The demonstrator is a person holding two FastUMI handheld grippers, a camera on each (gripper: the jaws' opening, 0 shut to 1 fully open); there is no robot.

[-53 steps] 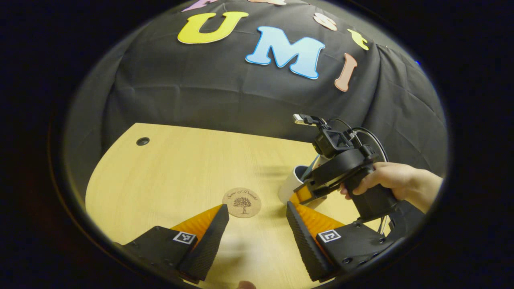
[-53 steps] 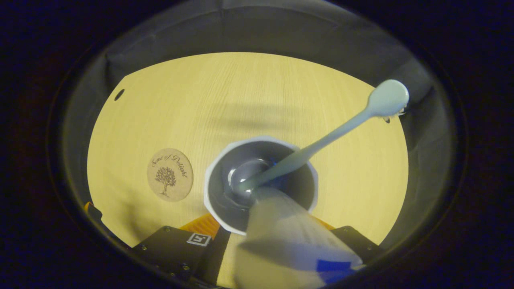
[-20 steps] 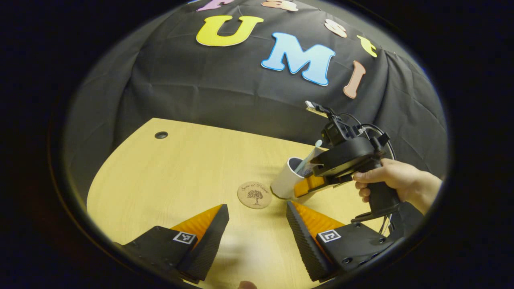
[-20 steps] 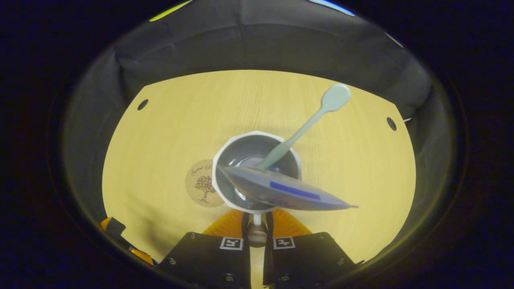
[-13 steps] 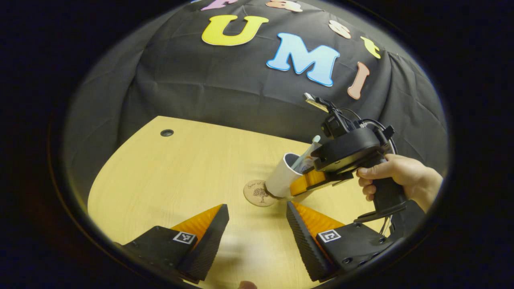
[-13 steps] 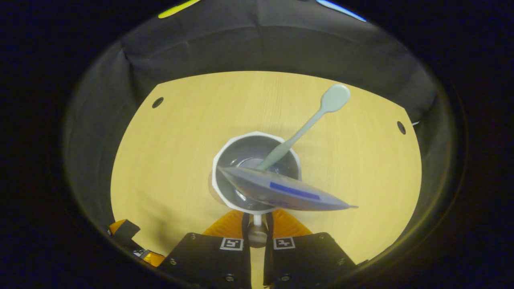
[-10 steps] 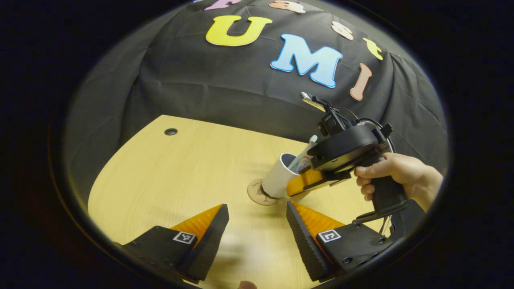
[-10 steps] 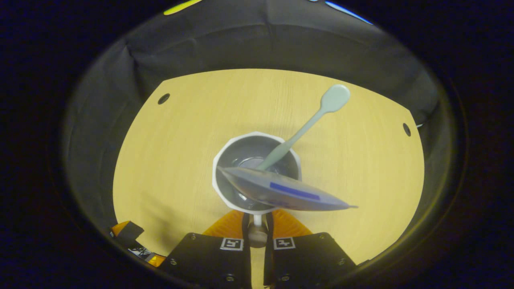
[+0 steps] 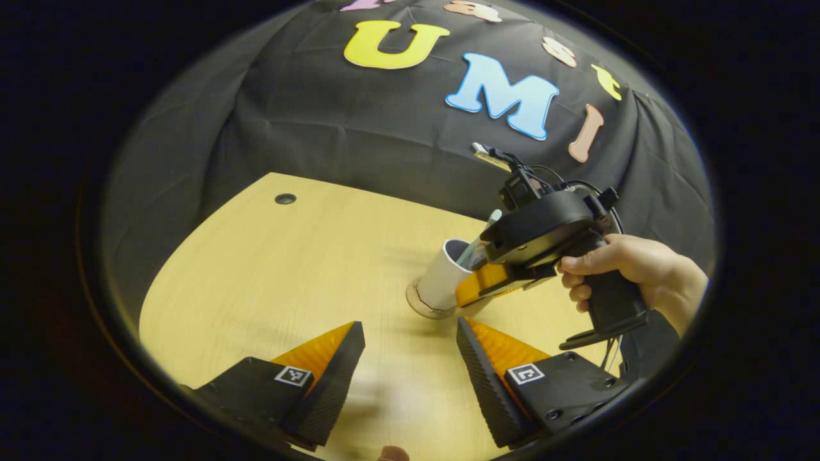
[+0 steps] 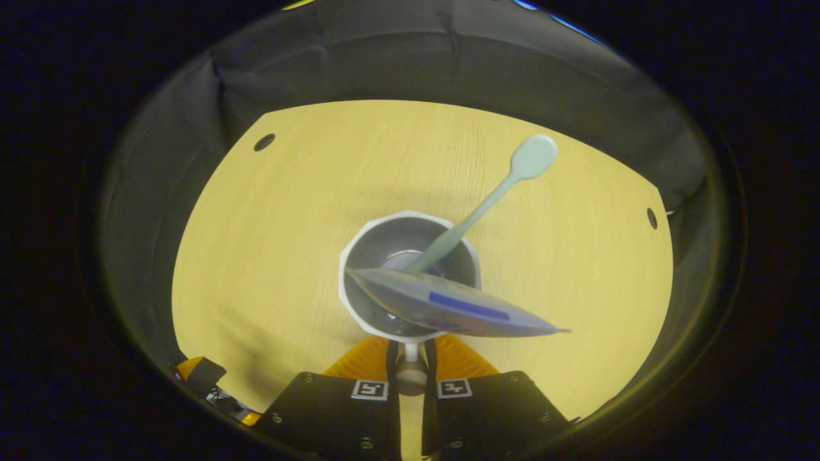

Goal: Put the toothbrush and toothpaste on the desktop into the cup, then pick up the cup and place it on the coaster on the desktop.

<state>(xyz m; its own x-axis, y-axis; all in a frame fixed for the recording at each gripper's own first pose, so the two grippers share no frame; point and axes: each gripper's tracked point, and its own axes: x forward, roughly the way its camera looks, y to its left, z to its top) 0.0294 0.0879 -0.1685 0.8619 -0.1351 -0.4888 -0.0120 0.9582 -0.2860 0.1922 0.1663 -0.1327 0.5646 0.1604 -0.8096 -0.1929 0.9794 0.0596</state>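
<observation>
the right tongs (image 10: 410, 351) pinch the near rim of the white cup (image 9: 443, 282), which sits tilted over the coaster (image 9: 423, 308) on the counter (image 9: 288, 269). toothbrush (image 10: 487, 198) and toothpaste (image 10: 448, 307) stand inside it. the left tongs (image 9: 410, 358) hang wide apart, holding nothing.

One white faceted cup (image 10: 359, 256) stands on one light wooden desktop (image 9: 269, 269). Inside it are one pale green plastic toothbrush (image 10: 506, 182) and one grey toothpaste tube with a blue stripe (image 10: 448, 308). One round cork coaster (image 9: 418, 306) peeks from beneath. Two handheld grippers: left (image 9: 405, 366), right (image 10: 410, 366).
</observation>
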